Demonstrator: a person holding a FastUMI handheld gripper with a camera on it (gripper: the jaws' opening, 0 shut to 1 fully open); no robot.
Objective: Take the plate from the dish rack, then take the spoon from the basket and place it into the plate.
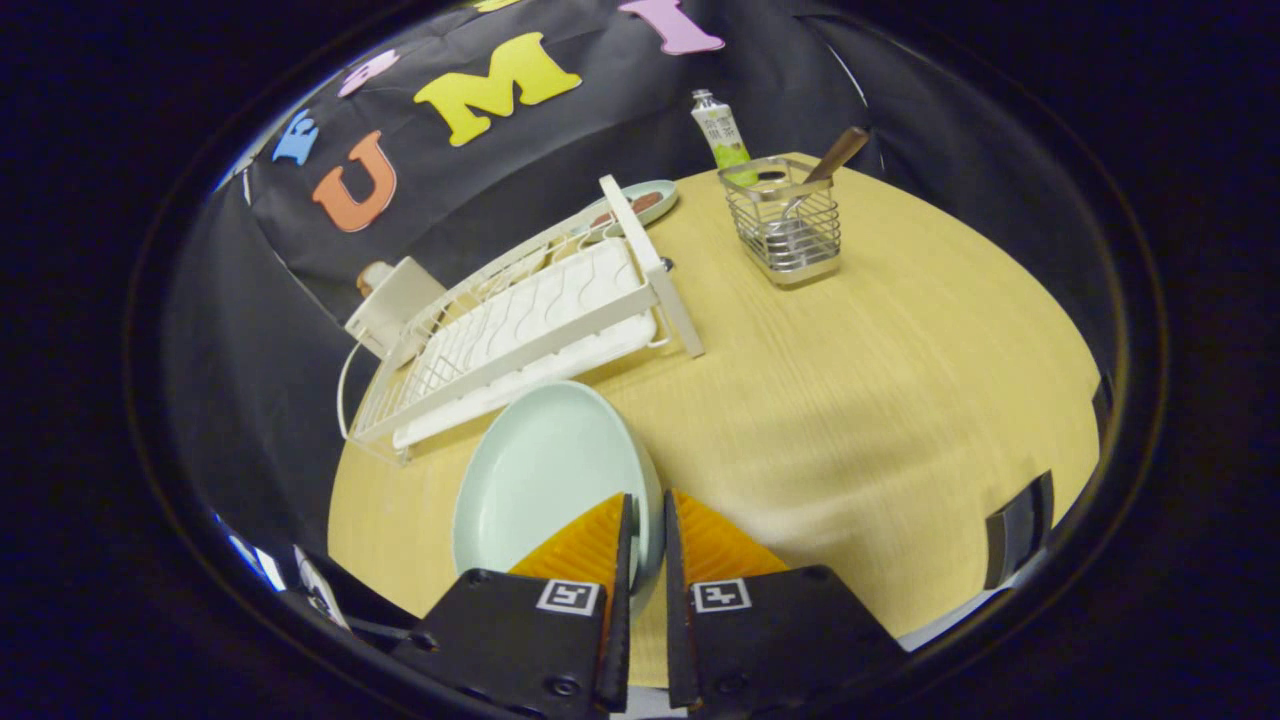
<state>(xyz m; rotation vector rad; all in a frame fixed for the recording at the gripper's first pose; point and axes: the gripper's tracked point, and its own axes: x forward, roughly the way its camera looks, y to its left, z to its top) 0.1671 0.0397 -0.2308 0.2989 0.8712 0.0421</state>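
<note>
Fingers [628, 545] clamped on rim of pale green round ceramic plate [540, 480] — plate clear of white wire dish rack [530, 330], over wooden table [850, 380]. Wooden-handled spoon [835, 157] upright in wire basket [785, 225] — beyond fingers, ahead-right.

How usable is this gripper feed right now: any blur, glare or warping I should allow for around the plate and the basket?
Gripper view: strong fisheye warp, so the table edge bows and the dish rack looks bent; soft overall, with the basket and spoon small but legible; a pale sheen on the wood, no harsh glare; the plate rim sits sharp between the claw fingers.
</note>
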